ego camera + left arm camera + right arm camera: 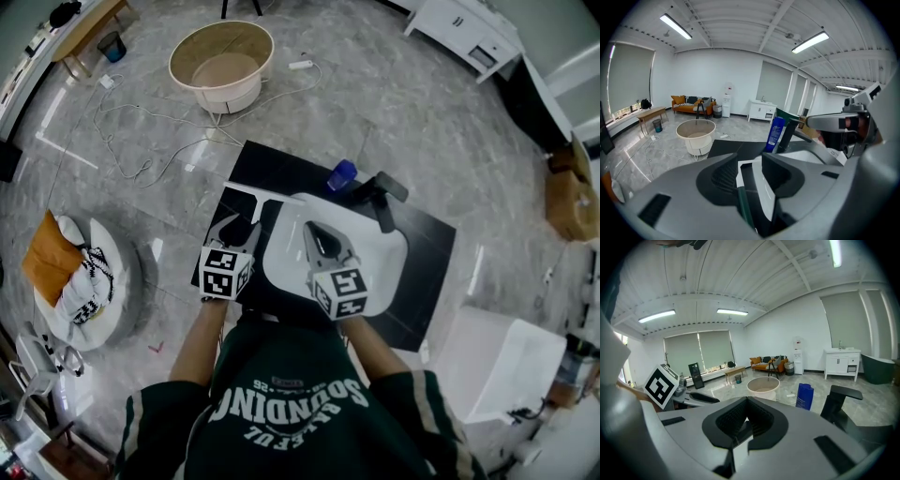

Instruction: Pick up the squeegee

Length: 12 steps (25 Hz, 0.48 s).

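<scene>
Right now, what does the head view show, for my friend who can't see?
From above, a person in a green shirt holds two grippers over a black counter with a white sink: left gripper open, right gripper shut. A blue bottle and black tap stand by the sink.

On my black worktop point(272, 164) sits a white sink basin point(380, 248) with a black faucet point(382, 195) at its far rim. A blue bottle point(342, 174) stands upright just beside the faucet. Beyond, on the grey floor point(422, 112), I see a round cream tub point(225, 94) and loose white cables point(164, 119).
</scene>
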{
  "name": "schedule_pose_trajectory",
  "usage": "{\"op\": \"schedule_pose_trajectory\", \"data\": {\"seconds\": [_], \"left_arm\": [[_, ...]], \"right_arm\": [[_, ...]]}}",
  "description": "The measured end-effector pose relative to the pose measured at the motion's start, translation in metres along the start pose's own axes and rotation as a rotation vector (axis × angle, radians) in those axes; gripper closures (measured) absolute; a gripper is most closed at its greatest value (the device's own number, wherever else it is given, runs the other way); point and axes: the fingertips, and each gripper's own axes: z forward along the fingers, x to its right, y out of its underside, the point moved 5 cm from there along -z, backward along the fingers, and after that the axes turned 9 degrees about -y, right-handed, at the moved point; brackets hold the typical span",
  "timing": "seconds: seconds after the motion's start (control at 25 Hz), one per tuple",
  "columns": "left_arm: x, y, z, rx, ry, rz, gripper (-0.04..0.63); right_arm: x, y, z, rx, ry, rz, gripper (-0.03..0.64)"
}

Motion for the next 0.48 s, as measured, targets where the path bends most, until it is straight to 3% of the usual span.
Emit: {"op": "schedule_pose_trajectory", "data": {"seconds": [0.48], "left_arm": [[0.003, 0.048, 0.020, -0.119, 0.023, -0.001, 0.457]], "right_arm": [[0.004, 0.013, 0.002, -0.029, 0.021, 0.024, 0.617]]}}
